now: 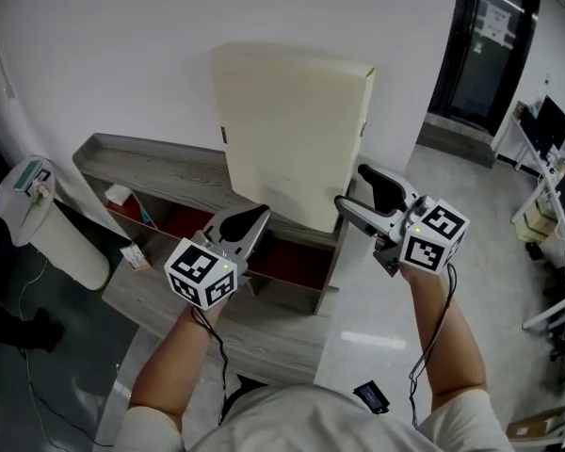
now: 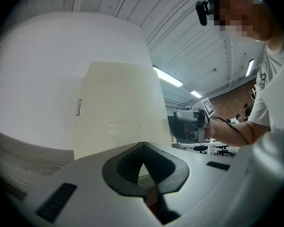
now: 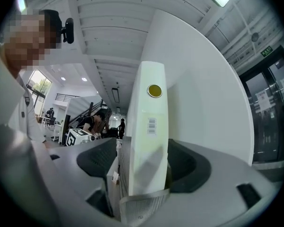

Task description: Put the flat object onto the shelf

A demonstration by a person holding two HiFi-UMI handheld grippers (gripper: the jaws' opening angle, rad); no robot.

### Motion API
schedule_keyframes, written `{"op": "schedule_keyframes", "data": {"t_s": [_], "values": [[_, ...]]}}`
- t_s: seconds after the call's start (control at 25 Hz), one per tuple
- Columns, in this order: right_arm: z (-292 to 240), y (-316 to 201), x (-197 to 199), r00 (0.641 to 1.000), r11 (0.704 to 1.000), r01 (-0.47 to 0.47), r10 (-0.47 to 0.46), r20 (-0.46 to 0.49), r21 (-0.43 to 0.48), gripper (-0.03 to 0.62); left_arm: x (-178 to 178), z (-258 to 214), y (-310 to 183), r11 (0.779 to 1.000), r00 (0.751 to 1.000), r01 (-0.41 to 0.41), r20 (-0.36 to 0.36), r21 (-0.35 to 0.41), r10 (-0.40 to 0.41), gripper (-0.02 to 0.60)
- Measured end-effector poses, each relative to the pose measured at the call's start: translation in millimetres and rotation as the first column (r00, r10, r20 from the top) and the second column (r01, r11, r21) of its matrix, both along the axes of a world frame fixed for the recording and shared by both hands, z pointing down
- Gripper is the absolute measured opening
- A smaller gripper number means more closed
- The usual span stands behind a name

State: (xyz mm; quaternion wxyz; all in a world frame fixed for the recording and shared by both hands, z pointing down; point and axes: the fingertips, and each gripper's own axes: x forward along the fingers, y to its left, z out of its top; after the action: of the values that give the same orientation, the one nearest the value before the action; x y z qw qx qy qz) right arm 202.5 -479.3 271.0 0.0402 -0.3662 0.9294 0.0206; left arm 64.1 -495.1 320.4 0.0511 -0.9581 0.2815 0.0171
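My right hand-held gripper [image 1: 351, 187] is closed on the flat object [image 1: 292, 130]. In the right gripper view, the thin right edge with its barcode label and yellow dot stands between the two jaws, and the pads are against it. My left hand-held gripper [image 1: 262, 213] has its jaws drawn together at the tips with nothing between them. Its nose sits just under the object's lower edge, left of the right one, and I can't tell whether it actually touches.

The flat object lies straight ahead of both hand-held grippers, on their far side. It is a cream slab standing upright, taller than it is wide. Its long axis runs up and down and its broad face is turned toward me. The right arm has the grip, so I judge that the placing will be steered from that edge, with the left only steadying from below.

Beneath and just beyond my hands is the shelf [image 1: 169, 172], grey wood grain outside and red inside. Its left compartment holds a small white box [image 1: 119, 194] with something thin and blue beside it. The compartment under my hand-held grippers shows only red lining where I can see in.

The object's lower edge is at the far top board. In the left gripper view its corner seems to meet the wood, so I judge it is resting there or nearly so. Its back is close to the white wall [image 1: 122, 45].
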Motion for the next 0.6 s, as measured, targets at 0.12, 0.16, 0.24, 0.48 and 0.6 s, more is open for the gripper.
{"op": "schedule_keyframes", "data": {"t_s": [0.12, 0.16, 0.24, 0.48, 0.6], "values": [[13.5, 7.0, 3.6, 0.999, 0.999, -0.035, 0.035, -0.004, -0.006, 0.324, 0.5, 4.8, 8.6, 1.000, 1.000, 0.002, 0.005, -0.004, -0.002, 0.015], [17.5, 9.6, 4.4, 0.999, 0.999, -0.046, 0.046, -0.005, -0.005, 0.324, 0.3, 7.1, 11.0, 1.000, 1.000, 0.003, 0.006, -0.008, -0.003, 0.015], [25.8, 14.9, 5.4, 0.998, 0.998, -0.063, 0.063, -0.006, -0.007, 0.324, 0.1, 13.5, 15.3, 1.000, 1.000, 0.005, 0.009, -0.018, -0.005, 0.015], [48.6, 36.7, 8.5, 0.991, 0.991, -0.131, 0.131, -0.006, 0.019, 0.304, -2.5, 28.1, 29.2, 0.999, 1.000, 0.018, 0.018, -0.032, -0.017, 0.015], [63.4, 51.9, 6.4, 0.987, 0.987, -0.158, 0.159, -0.010, 0.033, 0.232, -1.9, 34.0, 43.3, 0.999, 1.000, 0.009, 0.022, -0.034, -0.008, 0.014]]}}
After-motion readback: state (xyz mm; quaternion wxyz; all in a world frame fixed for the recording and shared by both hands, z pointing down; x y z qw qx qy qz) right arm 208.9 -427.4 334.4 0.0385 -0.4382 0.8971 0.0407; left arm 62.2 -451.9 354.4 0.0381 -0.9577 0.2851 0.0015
